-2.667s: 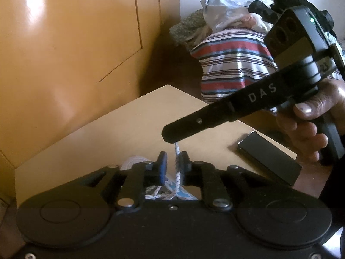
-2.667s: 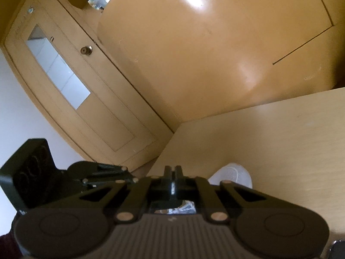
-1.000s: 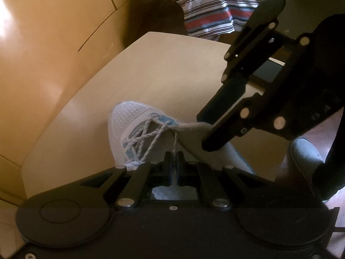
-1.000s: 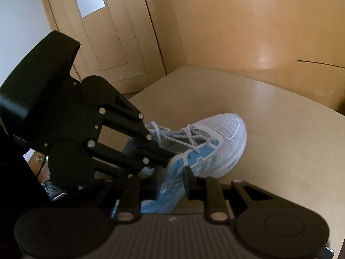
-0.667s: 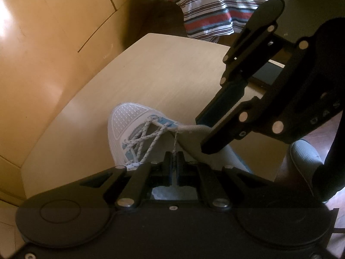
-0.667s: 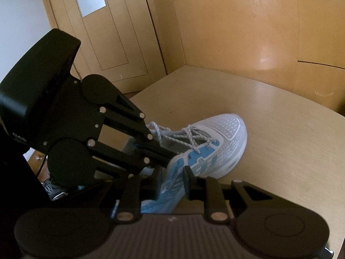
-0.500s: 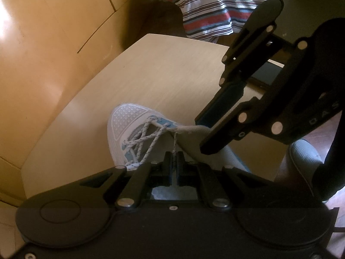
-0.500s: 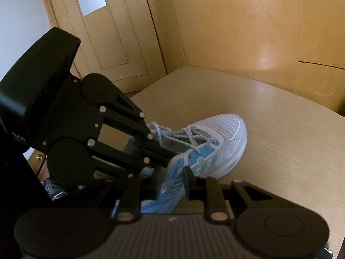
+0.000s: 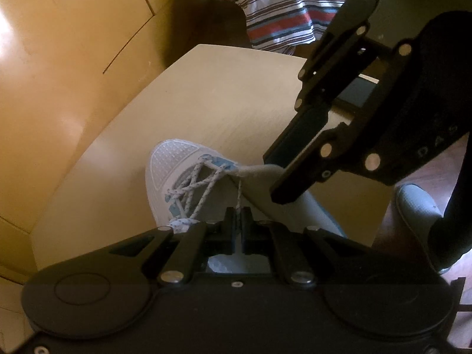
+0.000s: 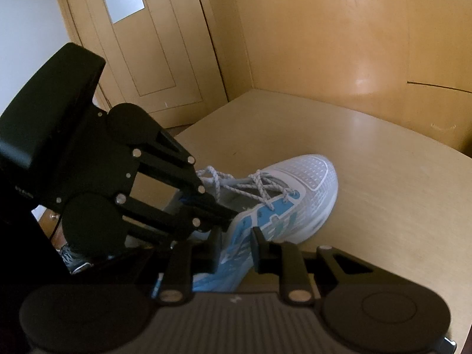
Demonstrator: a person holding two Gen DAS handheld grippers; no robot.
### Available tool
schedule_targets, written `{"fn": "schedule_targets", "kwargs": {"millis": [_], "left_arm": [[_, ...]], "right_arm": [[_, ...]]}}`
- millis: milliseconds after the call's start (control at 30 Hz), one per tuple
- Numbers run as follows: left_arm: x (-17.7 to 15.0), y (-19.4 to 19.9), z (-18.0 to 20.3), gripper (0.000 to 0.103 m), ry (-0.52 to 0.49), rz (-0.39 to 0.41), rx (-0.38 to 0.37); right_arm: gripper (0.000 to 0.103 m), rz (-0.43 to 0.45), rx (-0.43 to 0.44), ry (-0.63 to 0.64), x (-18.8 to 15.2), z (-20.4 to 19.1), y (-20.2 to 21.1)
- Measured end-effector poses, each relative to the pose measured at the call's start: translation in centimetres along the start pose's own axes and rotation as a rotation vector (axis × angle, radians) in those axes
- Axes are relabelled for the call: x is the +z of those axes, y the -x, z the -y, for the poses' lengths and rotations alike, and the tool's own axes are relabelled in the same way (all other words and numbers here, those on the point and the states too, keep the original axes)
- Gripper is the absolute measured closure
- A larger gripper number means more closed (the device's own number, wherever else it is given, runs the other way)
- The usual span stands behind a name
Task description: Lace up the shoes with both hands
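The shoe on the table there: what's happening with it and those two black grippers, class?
A person is lacing a white and blue shoe on a wooden table, one gripper in each hand. The left gripper is shut on a strand of lace running up from the eyelets. The right gripper is open, its fingers on either side of the shoe's blue side. The lower eyelets are already crisscrossed.

Two close wrist views facing each other across one shoe (image 9: 177,177)
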State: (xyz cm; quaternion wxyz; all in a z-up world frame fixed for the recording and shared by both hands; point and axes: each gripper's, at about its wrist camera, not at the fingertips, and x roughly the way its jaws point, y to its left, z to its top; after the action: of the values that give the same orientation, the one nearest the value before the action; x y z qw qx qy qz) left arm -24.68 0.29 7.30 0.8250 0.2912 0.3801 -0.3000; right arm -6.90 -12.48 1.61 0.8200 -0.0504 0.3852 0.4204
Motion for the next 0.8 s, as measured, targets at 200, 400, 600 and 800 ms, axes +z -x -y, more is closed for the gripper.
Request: {"fn": "schedule_targets", "kwargs": {"millis": [200, 400, 600, 800], "left_arm": [[0.1, 0.1, 0.0, 0.102, 0.007, 0.008, 0.001], [0.1, 0.0, 0.1, 0.102, 0.007, 0.007, 0.004], [0.3, 0.1, -0.5, 0.102, 0.02, 0.01, 0.014], [0.2, 0.2, -0.8, 0.102, 0.021, 0.014, 0.018]], "right_arm": [[0.082, -0.001, -0.001, 0.004, -0.6, -1.0, -0.1], [0.081, -0.001, -0.006, -0.003, -0.6, -1.8, -0.5], [0.082, -0.005, 0.009, 0.011, -0.7, -0.6, 0.1], [0.082, -0.005, 0.007, 0.011, -0.9, -0.7, 0.5]]}}
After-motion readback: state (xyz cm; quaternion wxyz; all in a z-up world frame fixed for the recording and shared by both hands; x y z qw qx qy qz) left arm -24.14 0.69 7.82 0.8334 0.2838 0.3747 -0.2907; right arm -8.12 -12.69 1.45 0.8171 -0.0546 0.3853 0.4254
